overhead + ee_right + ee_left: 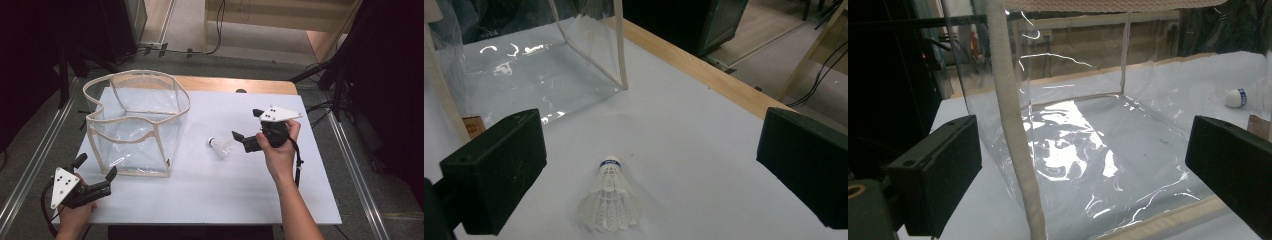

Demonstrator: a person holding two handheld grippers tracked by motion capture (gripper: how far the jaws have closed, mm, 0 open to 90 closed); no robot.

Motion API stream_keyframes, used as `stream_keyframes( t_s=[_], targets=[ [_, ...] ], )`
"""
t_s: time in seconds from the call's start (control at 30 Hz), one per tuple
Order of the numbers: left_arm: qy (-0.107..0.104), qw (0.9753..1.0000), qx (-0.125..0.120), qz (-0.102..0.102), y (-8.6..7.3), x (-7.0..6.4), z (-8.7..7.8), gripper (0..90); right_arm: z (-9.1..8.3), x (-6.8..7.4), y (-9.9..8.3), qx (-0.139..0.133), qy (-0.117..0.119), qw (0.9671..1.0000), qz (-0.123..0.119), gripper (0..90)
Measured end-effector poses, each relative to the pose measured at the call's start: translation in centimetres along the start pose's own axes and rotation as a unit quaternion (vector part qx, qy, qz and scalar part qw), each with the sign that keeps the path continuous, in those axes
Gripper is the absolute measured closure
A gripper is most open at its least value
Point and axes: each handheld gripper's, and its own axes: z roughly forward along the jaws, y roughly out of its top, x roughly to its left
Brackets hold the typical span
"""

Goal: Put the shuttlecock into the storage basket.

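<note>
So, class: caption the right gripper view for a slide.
Open right gripper lined up on a shuttlecock lying beside the clear bag.

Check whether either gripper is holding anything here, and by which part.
Nothing is held. The right gripper is open around the shuttlecock without touching it; the left gripper is open before the clear bag.

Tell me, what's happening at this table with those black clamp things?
A person holds a two-jaw gripper in each hand. The right gripper, jaws open, points at a white shuttlecock lying on its side on the white table, not yet touching it. The left gripper, also open, hovers near a corner of a clear plastic bag with cream trim, which stands open and empty. Nothing is gripped yet.
</note>
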Motion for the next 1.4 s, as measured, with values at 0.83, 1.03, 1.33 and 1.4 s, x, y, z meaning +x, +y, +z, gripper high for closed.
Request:
stream_keyframes(
  t_s=[0.83,1.03,1.33,1.4],
  targets=[
    [-0.001,1.0000,0.001,0.003,0.0,0.0,0.0,2.3,4.9,0.4,2.0,0.066,0.033,0.9972,-0.017,0.0],
    [-0.002,1.0000,0.001,0.004,0.0,-0.1,0.0,2.3,5.8,0.3,2.3,0.080,0.040,0.9958,-0.018,0.0],
    [-0.002,1.0000,0.001,0.004,0.0,-0.1,0.0,2.3,7.0,0.0,2.4,0.108,0.045,0.9930,-0.016,1.6],
    [-0.003,1.0000,0.001,0.005,0.0,-0.1,0.0,2.3,7.2,0.0,2.3,0.112,0.040,0.9928,-0.014,4.6]
  ],
)
